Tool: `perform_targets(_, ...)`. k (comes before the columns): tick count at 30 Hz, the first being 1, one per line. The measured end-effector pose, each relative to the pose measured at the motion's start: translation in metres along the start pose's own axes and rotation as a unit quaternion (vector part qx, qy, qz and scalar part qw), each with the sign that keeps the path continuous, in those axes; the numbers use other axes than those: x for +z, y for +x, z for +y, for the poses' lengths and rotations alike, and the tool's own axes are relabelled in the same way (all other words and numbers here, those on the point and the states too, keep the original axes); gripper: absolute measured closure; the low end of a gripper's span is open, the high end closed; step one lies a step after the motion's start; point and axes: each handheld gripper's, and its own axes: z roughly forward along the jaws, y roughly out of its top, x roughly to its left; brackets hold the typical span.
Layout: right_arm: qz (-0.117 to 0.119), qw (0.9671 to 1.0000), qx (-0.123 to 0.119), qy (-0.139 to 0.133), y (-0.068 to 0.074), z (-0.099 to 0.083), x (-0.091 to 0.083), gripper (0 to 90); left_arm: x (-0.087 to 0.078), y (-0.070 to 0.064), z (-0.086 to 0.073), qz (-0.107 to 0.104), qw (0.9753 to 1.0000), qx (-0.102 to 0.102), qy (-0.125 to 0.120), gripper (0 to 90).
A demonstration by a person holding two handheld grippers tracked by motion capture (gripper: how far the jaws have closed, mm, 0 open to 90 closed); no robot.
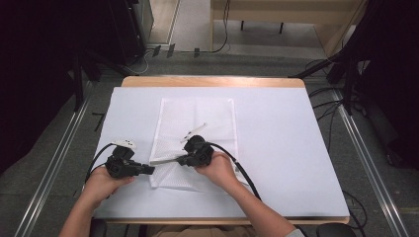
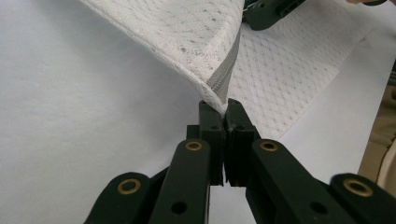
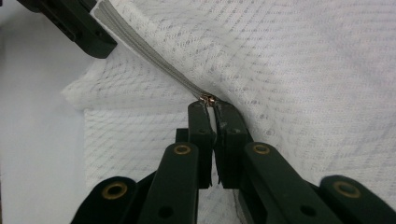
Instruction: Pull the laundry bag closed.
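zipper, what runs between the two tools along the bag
A closed grey zipper spans from the left tool, pinching the bag end, to the right tool on the slider; clearest in the right gripper view.

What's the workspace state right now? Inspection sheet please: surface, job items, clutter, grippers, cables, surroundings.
Surface: white sheet over a wooden table.
Job's things: white mesh zipper bag, near edge lifted; grey zipper taut between the grippers.
Clutter: nothing seen.
Grippers: left gripper shut on the bag's zipper end; right gripper shut on the zipper pull.
Cables: a black cable trails from the right gripper; another loops from the left.
Surroundings: grey floor, floor cables, dark stands, wooden furniture behind.
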Motion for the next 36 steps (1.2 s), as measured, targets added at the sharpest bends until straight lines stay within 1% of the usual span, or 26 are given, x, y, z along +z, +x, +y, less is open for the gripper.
perform_targets(2, 0.001, 1.0000, 0.002, 0.000, 0.000, -0.001, -0.001, 88.1, 0.000, 0.000, 0.000, 0.002, 1.0000, 0.002, 0.003, 88.9)
perform_targets(3, -0.003, 1.0000, -0.001, 0.004, 0.000, -0.001, -0.001, 88.1, 0.001, -0.001, 0.001, 0.002, 1.0000, 0.002, 0.005, 88.9)
perform_targets(8, -0.002, 1.0000, -0.002, 0.004, -0.002, -0.003, -0.001, 88.2, 0.000, -0.003, 0.001, 0.005, 0.9999, 0.005, 0.008, 88.9)
perform_targets(9, -0.003, 1.0000, 0.002, 0.005, -0.003, -0.005, -0.003, 88.1, 0.000, -0.003, 0.001, 0.004, 1.0000, 0.005, 0.007, 88.9)
perform_targets(11, -0.002, 1.0000, 0.001, 0.005, -0.004, -0.006, -0.004, 88.1, 0.001, -0.003, 0.001, 0.003, 0.9999, 0.006, 0.008, 88.9)
perform_targets(12, -0.004, 1.0000, 0.004, 0.005, -0.005, -0.007, -0.006, 88.1, 0.001, -0.003, 0.001, 0.006, 0.9999, 0.007, 0.009, 88.9)
perform_targets(14, -0.005, 1.0000, 0.006, 0.006, -0.006, -0.008, -0.007, 88.2, 0.001, -0.003, 0.001, 0.006, 0.9999, 0.006, 0.008, 88.8)
perform_targets(15, -0.003, 0.9999, 0.014, 0.003, -0.009, -0.011, -0.010, 88.1, 0.000, -0.003, 0.001, 0.006, 0.9999, 0.006, 0.008, 88.9)
perform_targets(17, -0.005, 0.9999, 0.013, 0.002, -0.010, -0.011, -0.010, 88.1, 0.000, -0.002, 0.001, 0.005, 0.9999, 0.006, 0.009, 88.8)
perform_targets(18, -0.004, 0.9999, 0.016, 0.005, -0.011, -0.012, -0.012, 88.1, 0.000, -0.003, 0.001, 0.006, 0.9999, 0.006, 0.010, 88.8)
perform_targets(19, -0.010, 0.9998, 0.014, 0.006, -0.012, -0.014, -0.013, 88.1, 0.001, -0.003, 0.001, 0.005, 0.9999, 0.005, 0.008, 88.8)
perform_targets(22, -0.008, 0.9999, 0.012, 0.006, -0.012, -0.014, -0.014, 88.1, 0.001, -0.003, 0.001, 0.005, 0.9999, 0.006, 0.009, 88.8)
perform_targets(28, -0.013, 0.9998, 0.010, 0.007, -0.014, -0.016, -0.018, 88.1, 0.001, -0.002, 0.000, 0.005, 0.9999, 0.002, 0.010, 88.8)
perform_targets(29, -0.014, 0.9998, 0.014, 0.010, -0.014, -0.017, -0.019, 88.1, 0.001, -0.002, 0.000, 0.006, 0.9999, 0.002, 0.011, 88.7)
perform_targets(35, -0.017, 0.9996, 0.020, 0.010, -0.019, -0.022, -0.024, 88.1, 0.001, -0.002, 0.000, 0.005, 0.9999, 0.001, 0.012, 88.7)
perform_targets(36, -0.015, 0.9997, 0.020, 0.007, -0.020, -0.023, -0.024, 88.1, 0.001, -0.002, 0.000, 0.005, 0.9999, 0.002, 0.013, 88.7)
